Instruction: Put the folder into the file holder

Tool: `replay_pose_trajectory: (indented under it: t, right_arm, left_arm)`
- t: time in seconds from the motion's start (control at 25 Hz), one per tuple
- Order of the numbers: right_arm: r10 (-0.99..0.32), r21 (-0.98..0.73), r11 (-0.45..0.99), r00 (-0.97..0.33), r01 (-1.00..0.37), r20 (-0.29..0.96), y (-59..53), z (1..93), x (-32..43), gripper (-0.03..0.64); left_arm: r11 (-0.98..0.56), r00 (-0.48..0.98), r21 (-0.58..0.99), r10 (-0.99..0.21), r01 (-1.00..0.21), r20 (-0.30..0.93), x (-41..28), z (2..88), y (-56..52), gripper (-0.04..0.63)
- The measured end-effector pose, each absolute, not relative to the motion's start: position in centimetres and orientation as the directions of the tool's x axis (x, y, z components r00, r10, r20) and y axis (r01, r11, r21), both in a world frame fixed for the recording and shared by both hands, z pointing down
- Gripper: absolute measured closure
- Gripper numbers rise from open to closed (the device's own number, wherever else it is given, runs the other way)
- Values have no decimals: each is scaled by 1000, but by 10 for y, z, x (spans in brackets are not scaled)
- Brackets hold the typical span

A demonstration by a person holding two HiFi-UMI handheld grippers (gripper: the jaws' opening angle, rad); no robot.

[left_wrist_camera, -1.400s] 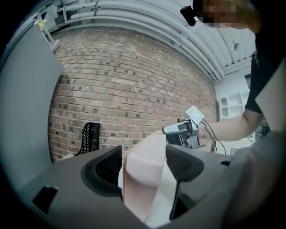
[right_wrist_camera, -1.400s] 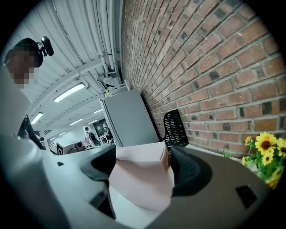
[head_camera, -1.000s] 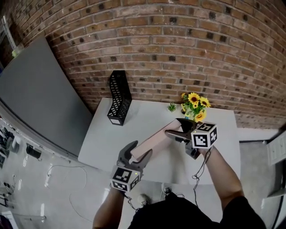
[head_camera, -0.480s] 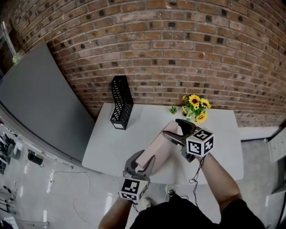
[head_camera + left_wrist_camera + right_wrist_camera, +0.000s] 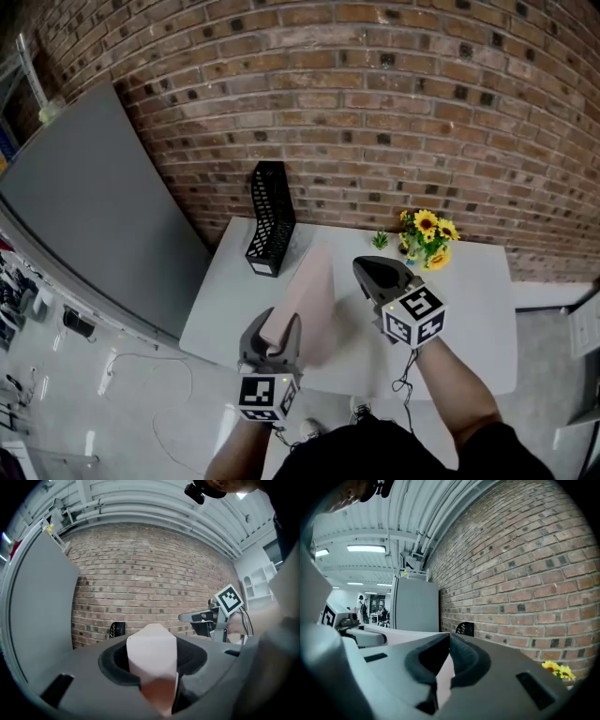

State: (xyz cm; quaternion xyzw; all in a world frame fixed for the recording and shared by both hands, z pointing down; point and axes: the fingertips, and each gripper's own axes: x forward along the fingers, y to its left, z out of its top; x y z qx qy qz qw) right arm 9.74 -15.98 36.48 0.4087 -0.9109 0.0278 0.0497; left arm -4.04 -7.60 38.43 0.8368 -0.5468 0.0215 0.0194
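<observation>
Far left, a grey board (image 5: 84, 187) leans against the brick wall, clear of the work. Right of it the black mesh file holder (image 5: 270, 220) stands upright at the far left corner of the tabletop (image 5: 469, 309), its open top facing up to take a sheet from above. Nearer, the left tool (image 5: 277, 328) has the near end of the pale folder (image 5: 307, 286) between its jaws, which are closing tighter on it; the folder is raised off the tabletop and slants away toward the holder, probably so its far edge can lead into the slot. Just right of the folder, the right tool (image 5: 367, 272) hangs apart from it, jaws together with nothing in them, so the left tool alone carries the weight. Far right, a small bunch of yellow flowers (image 5: 429, 234) sits by the wall, out of the way
</observation>
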Motion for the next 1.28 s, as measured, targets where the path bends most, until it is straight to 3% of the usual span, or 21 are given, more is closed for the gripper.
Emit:
replay_pose_trajectory:
  t: [0.68,1.28]
  right_arm:
    - [-633,-48,768,-768,-639,97,-216,362,79,614]
    - [-589,-88,800,-805,-593,67,-239,362,96,614]
  left_arm:
    - [-125,125,5,-992,-992,-20,-87,330,-114,425]
    - [-23,32,-76,-993,-997,-112,-94,275,-141,425]
